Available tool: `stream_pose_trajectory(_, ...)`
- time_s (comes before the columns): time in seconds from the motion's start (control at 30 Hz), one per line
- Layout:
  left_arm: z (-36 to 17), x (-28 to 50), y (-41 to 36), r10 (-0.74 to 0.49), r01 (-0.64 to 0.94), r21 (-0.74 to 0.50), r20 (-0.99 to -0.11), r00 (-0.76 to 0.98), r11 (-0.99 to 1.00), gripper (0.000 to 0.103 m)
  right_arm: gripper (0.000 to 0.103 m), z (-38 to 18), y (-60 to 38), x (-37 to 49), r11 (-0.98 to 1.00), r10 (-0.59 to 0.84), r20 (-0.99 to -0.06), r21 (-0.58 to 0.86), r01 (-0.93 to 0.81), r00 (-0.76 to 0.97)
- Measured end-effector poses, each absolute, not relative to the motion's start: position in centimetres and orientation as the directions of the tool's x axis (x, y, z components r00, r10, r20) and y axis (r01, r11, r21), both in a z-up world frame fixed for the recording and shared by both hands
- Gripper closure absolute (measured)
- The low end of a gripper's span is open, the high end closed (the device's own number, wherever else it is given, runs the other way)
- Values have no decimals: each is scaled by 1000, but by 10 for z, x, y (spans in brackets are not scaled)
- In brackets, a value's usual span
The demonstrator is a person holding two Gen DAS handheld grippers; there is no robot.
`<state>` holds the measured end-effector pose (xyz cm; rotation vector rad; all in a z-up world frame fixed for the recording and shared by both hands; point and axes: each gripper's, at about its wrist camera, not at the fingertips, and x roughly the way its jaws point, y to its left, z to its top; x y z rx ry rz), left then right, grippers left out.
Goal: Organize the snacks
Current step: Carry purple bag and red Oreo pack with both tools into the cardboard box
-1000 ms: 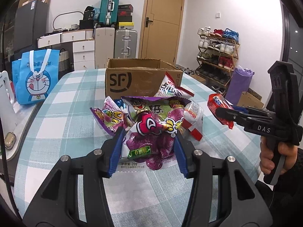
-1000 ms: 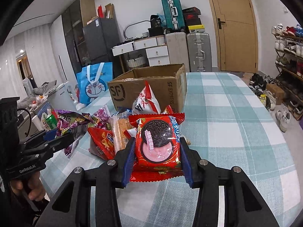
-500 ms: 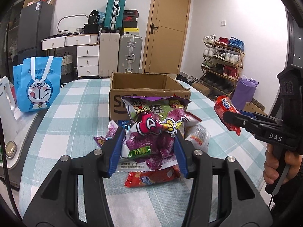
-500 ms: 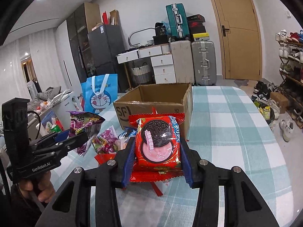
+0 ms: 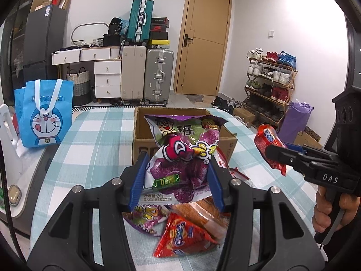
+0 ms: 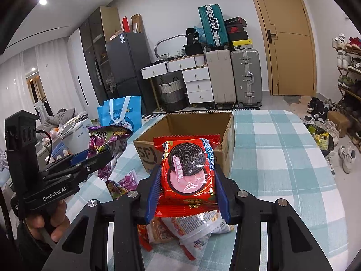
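While both packets hang above table, slip risk: left gripper (image 5: 176, 178) clamps purple snack bag (image 5: 182, 155), right gripper (image 6: 188, 187) clamps red cookie packet (image 6: 188, 169). Slick film could slide; grippers could collide over cardboard box (image 6: 194, 124).

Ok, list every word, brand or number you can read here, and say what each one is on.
"DAS": right gripper body.
"GenRobot.AI": left gripper body.
"SF": brown cardboard box.
"20g": purple-and-white snack bag held by the left gripper.
"OREO": cookie pictured on the red snack packet in the right gripper.
Chinese print on the packets and the blue cartoon tote bag lettering: too blurred to read.
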<state>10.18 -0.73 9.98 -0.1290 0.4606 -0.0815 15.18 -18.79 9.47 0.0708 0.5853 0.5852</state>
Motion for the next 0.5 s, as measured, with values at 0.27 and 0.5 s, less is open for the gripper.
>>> stream_pose_trajectory(0.27, 110, 138, -1, -88, 24, -147, -448, 890, 989, 56, 59, 101, -178, 174, 833, 546, -496, 230, -503, 676)
stream_pose_trajectory(0.5, 108, 175, 6, -80, 8, -153, -468, 880, 988, 56, 59, 102, -170, 201, 831, 548, -508, 246, -499, 664)
